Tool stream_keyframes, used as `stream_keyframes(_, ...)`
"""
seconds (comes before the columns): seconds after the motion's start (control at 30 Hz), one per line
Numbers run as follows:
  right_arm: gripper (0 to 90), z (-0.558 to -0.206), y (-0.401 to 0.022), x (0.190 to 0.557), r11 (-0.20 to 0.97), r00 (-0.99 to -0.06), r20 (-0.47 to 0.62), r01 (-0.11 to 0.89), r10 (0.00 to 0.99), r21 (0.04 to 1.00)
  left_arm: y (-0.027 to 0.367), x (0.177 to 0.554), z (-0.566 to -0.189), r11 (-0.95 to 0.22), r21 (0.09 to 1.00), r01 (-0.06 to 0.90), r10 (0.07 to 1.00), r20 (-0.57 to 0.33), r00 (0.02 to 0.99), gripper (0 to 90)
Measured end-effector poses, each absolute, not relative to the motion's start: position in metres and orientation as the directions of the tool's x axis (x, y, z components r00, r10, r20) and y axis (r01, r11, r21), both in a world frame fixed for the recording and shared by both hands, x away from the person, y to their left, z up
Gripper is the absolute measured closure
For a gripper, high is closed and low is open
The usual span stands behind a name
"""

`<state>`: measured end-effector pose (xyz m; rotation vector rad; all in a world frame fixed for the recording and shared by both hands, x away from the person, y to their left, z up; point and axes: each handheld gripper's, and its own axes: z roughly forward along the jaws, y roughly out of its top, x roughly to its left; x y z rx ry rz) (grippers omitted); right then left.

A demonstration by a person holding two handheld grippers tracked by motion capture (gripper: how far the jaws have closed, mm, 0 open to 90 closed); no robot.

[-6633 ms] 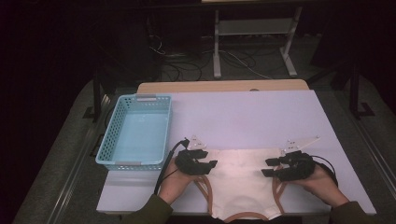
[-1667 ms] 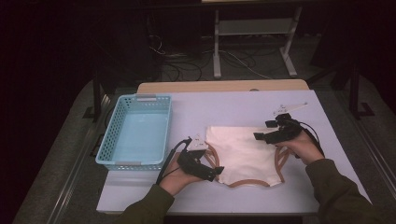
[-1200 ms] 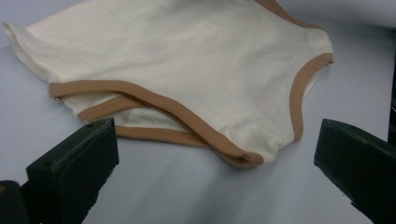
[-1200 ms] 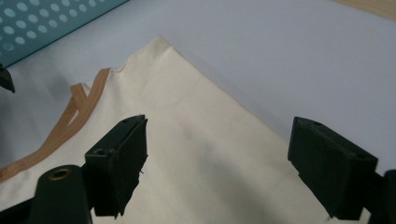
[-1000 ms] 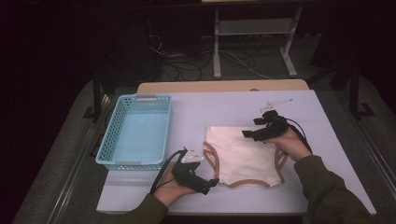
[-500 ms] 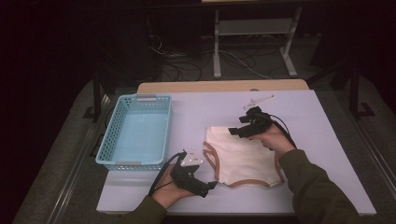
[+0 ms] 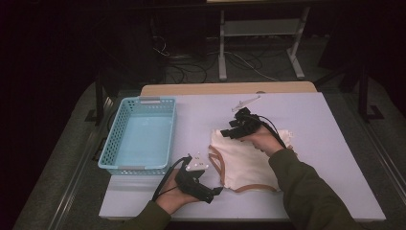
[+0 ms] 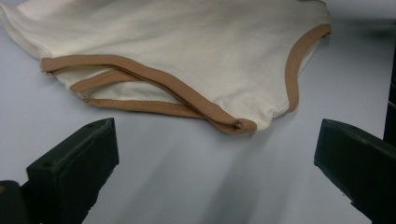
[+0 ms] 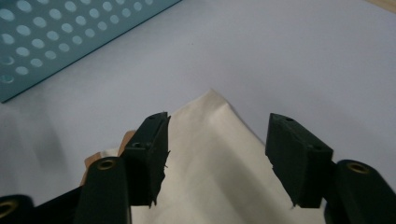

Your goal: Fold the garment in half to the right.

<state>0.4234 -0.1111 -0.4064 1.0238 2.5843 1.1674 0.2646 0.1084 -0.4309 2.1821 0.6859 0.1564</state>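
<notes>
Right claw (image 9: 217,154) sits at the garment's (image 7: 249,160) far left corner, the corner nearest the basket (image 7: 139,134); its jaws have just been closing and now stand half apart, straddling the pointed cloth corner without pressing on it, so nothing is gripped yet. In the right gripper view the corner tip lies just ahead of the jaws, the cloth fanning back under them. The garment, cream with tan binding (image 8: 154,81), lies flat on the bench (image 7: 330,124), its long axis running roughly left to right, and it is the landmark for the rest. Left claw (image 7: 213,194) rests at the garment's near left edge, just short of it, jaws wide and empty; the left gripper view has the bound leg opening a little ahead of and between the jaws, apart from both. The right claw is plainly the nearer one to a hold. The basket stands to the garment's left, well apart, empty as far as can be seen. Judgement: bare bench lies between garment and basket, nothing obstructs; next move likely turns on pinching that corner cleanly.
</notes>
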Motion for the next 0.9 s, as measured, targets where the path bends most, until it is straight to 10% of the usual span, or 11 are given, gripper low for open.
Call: stream_keyframes(0.9,61.9,-0.443,-0.058,0.448,0.526,-0.747,0.105,0.553,0.657,0.647,0.106,0.263,-0.433,-0.525,0.739,0.423,0.510,-0.125,0.851,0.0)
